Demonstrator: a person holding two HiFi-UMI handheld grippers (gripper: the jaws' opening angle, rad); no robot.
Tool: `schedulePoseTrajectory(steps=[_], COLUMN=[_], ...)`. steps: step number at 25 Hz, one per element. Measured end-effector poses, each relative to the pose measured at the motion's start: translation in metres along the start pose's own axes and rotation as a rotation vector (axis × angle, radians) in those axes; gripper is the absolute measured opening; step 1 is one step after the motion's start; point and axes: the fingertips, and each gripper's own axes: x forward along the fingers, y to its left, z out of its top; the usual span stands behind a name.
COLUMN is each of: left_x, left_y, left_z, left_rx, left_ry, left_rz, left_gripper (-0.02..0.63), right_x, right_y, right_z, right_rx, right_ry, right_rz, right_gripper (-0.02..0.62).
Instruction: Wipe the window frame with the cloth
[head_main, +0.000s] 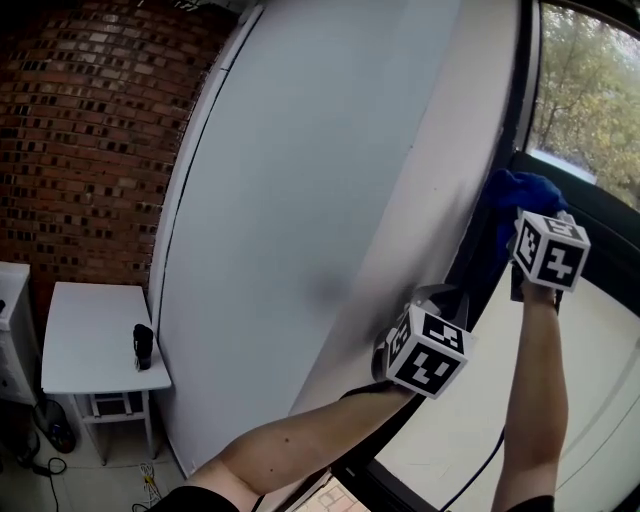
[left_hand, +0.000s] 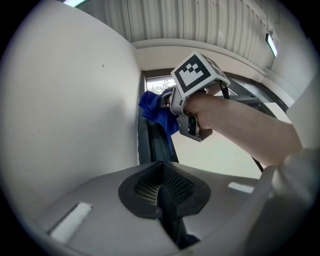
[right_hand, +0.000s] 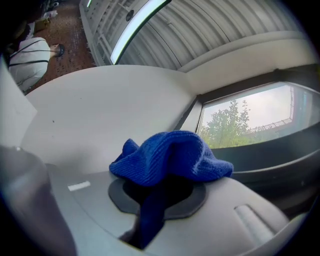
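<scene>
Right hand-held gripper (right_hand: 157, 192) pinches cloth (right_hand: 172, 157) at window frame (head_main: 522, 90) by white wall (head_main: 300, 180); left hand-held gripper (left_hand: 164, 197) closed, empty.

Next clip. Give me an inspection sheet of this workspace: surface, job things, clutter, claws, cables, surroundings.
Surface: dark window frame beside a white wall; no dirt can be made out.
Job's things: blue cloth, bunched, held at the frame where it meets the wall.
Clutter: small white table with one dark object on it.
Claws: right claw shut on the cloth; left claw shut with nothing in it, lower down by the wall.
Cables: thin dark cable hanging under the right forearm.
Surroundings: brick wall; trees outside the glass.
</scene>
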Motion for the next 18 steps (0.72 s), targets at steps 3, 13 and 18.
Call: schedulePoseTrajectory(steps=[3,13,18], left_x=[0.004,0.008,0.008], left_y=[-0.018,-0.059,-0.082], left_z=[-0.004,-0.012,-0.011], left_rx=[0.021,-0.013,-0.051], left_ry=[-0.009,-0.033,-0.046], left_rz=[-0.037,-0.167,-0.228], left_gripper=[-0.008,-0.008,-0.008], right_x=[-0.008,-0.049,-0.073], right_y=[-0.014,-0.059,-0.084], right_z=[0.000,0.003,0.007], right_rx=[-0.019,-0.048,-0.072], right_ry=[-0.006,0.000,0.017], right_rz=[-0.022,-0.098,-0.158], right_gripper=[0.058,0.058,0.058])
